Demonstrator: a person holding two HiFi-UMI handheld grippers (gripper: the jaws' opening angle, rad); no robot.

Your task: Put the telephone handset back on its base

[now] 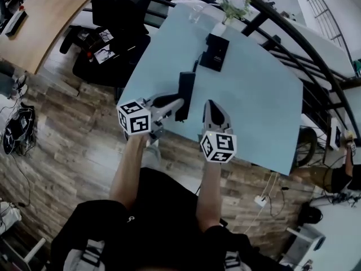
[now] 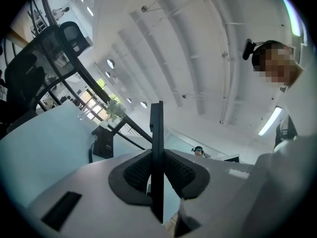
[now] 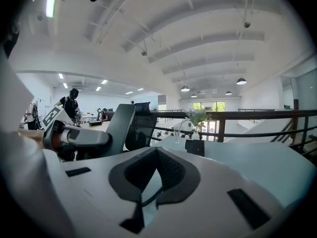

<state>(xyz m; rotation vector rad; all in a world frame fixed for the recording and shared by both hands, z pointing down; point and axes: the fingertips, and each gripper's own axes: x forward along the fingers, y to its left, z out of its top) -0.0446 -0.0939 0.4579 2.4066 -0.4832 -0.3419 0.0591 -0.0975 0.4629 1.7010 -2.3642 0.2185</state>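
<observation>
The left tongs (image 2: 157, 155) are clenched on the telephone handset (image 2: 157, 125): in the left gripper view both dark ribbed pads (image 2: 136, 172) press flat against its sides. The handset shows there edge-on as a thin black slab. It stands upright through the middle of the frame, rising well above the pads.

In the head view the left tongs (image 1: 171, 103) reach in from the left and grip the handset (image 1: 185, 92) at its lower half. Its long axis runs nearly up and down the picture. The upper end points toward the top of the frame, roughly at the base (image 1: 214, 51). The handset is just left of the frame's centre, over the near part of the pale blue tabletop (image 1: 254, 106), well apart from the base.

The right tongs (image 3: 156, 152) are closed with nothing between them, the pad tips meeting. In the head view they (image 1: 210, 105) sit just right of the handset, pointing up the frame and not touching it.

The black base sits in the upper middle of the head view. A potted plant (image 1: 234, 7) and a clear glass (image 1: 196, 13) stand beyond it at the far edge of the tabletop. A black office chair (image 1: 121, 4) is at the upper left.
</observation>
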